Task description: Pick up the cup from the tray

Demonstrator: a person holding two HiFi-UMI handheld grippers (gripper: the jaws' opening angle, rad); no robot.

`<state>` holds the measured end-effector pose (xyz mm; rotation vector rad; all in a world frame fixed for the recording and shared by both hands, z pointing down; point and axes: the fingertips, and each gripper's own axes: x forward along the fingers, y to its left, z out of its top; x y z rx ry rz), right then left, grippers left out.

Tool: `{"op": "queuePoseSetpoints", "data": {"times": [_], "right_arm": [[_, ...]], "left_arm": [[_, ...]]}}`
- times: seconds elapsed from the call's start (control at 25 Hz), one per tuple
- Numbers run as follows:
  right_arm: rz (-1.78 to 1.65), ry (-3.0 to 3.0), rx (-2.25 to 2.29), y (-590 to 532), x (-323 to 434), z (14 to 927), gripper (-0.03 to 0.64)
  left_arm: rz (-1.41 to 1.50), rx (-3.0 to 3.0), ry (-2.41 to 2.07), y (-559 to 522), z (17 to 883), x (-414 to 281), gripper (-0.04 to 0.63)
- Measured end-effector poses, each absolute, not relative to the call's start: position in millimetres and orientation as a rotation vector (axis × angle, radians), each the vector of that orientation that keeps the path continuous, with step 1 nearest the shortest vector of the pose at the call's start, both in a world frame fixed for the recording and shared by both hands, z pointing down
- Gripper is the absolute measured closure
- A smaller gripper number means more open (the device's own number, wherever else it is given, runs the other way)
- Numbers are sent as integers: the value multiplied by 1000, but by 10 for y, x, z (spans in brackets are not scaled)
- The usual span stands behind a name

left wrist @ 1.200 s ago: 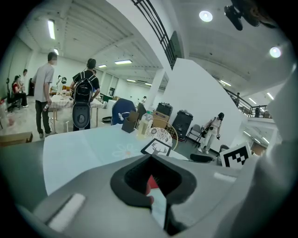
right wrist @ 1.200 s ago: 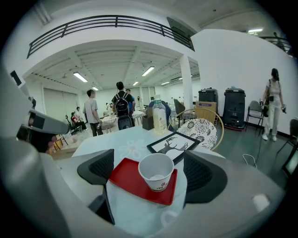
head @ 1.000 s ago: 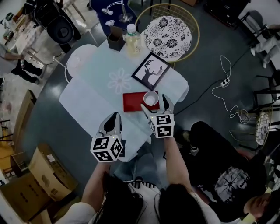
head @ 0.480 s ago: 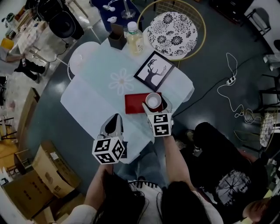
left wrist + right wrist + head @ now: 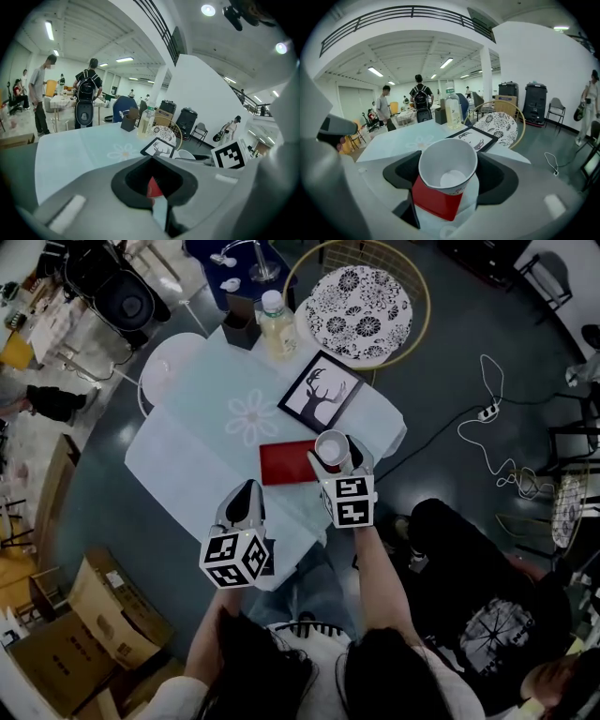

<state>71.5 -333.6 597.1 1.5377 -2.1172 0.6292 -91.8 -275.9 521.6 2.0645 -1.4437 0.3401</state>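
The right gripper [image 5: 336, 457] is clamped on the white paper cup [image 5: 329, 447] at the right end of the flat red tray [image 5: 286, 462]; the left gripper [image 5: 246, 491] hangs nearer, jaws together and empty. Probably best to lift straight up and level, squeezing gently so the thin wall doesn't crumple. Pale daisy-print table [image 5: 216, 427], big dark-floored hall

Handheld grippers — grey and black
Left gripper [image 5: 246, 489] and right gripper [image 5: 337, 454] have grey, black-lined fingers [image 5: 242, 505]; each carries a white, black-patterned marker cube [image 5: 232, 559].
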Motion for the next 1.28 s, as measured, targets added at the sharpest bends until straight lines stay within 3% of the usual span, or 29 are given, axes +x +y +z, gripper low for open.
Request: {"op": "queuePoseSetpoints", "data": {"times": [0.52, 1.28], "right_arm": [[605, -1975, 1668, -3514, 1468, 6093, 238], [669, -2010, 1646, -3638, 1530, 6342, 225]], "left_arm": [[319, 2138, -1342, -2973, 5194, -419, 595], [284, 2109, -1452, -3172, 5027, -491, 595]]}}
